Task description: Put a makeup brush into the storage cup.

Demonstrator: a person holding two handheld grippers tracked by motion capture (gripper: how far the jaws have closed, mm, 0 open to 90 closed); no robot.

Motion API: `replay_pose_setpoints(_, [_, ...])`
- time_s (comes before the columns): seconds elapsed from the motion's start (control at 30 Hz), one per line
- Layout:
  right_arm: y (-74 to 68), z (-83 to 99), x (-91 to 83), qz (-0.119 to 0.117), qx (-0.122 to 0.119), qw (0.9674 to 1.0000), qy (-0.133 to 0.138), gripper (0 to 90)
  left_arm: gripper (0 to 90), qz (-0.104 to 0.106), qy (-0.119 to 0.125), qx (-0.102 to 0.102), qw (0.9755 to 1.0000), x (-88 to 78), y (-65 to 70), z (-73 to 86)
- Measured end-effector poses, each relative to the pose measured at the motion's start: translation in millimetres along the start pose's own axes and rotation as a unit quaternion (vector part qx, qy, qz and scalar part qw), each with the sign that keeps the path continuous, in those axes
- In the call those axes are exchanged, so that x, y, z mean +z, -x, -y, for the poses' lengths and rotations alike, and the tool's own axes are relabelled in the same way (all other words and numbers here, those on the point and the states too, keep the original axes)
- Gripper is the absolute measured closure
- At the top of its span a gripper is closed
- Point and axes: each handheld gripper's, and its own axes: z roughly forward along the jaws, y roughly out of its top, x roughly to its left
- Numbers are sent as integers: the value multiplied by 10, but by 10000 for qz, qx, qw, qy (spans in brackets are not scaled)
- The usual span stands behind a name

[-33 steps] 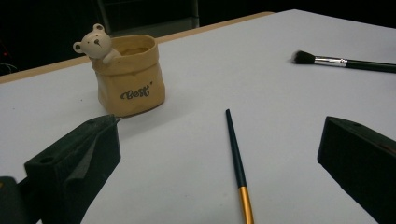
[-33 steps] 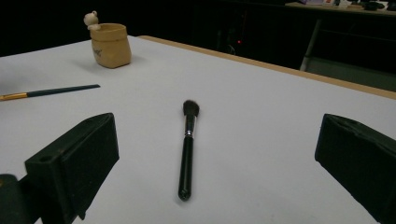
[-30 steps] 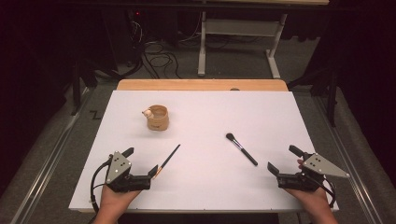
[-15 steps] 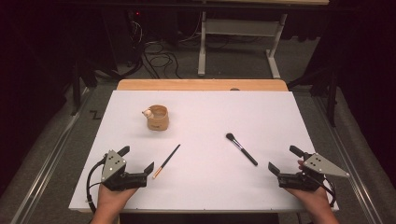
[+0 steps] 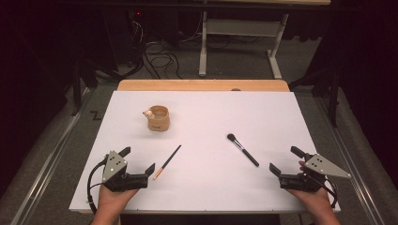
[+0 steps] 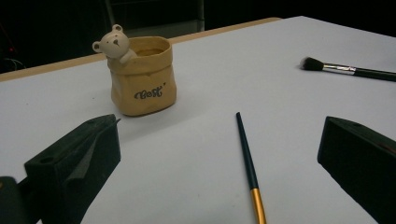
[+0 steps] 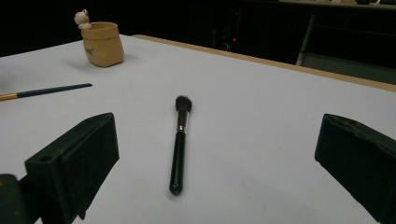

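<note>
Two grippers low on the white table (image 5: 206,122), one per hand, each with jaws spread wide and holding nothing. Left gripper (image 5: 139,165) near the front left edge, hand (image 5: 110,200) cut off by the bottom of the high view. Right gripper (image 5: 286,163) near the front right corner, hand (image 5: 313,200) likewise cut off.

Between them, three loose things. Tan pot (image 5: 158,118) upright toward the back left, a small bear figure on its rim. From above, no lettering to be made out on the pot; in the left gripper view, dark script on the pot's (image 6: 141,77) front, too small to read with confidence. Inside of the pot not visible from either gripper view.

Thin dark brush (image 5: 167,161) lying flat just beside the left gripper, gold end nearest it. In the left gripper view, thin dark brush (image 6: 249,165) between the jaws but apart from both, its gold end cut off by the bottom edge.

Black makeup brush (image 5: 242,149) lying flat right of centre, bristles toward the pot. In the right gripper view, makeup brush (image 7: 179,142) seen whole between the jaws, touching neither; in the left gripper view, handle cut off at the right edge.

Beyond the table, dark floor with cables, details hard to make out.
</note>
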Motion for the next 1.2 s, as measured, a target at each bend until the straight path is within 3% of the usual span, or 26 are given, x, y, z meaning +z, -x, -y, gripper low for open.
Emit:
replay_pose_setpoints(0.53, [7,18,14,10,30,10000,-32,5,15,-89,-52,-155,9998,9,-50,29])
replay_pose_setpoints(0.7, [9,25,22,-1,28,10000,-52,4,15,-195,-167,-226,9994,17,-92,43])
replay_pose_setpoints(1.2, [23,49,42,-23,13,9999,-119,4,27,-206,-487,-308,9981,54,-142,53])
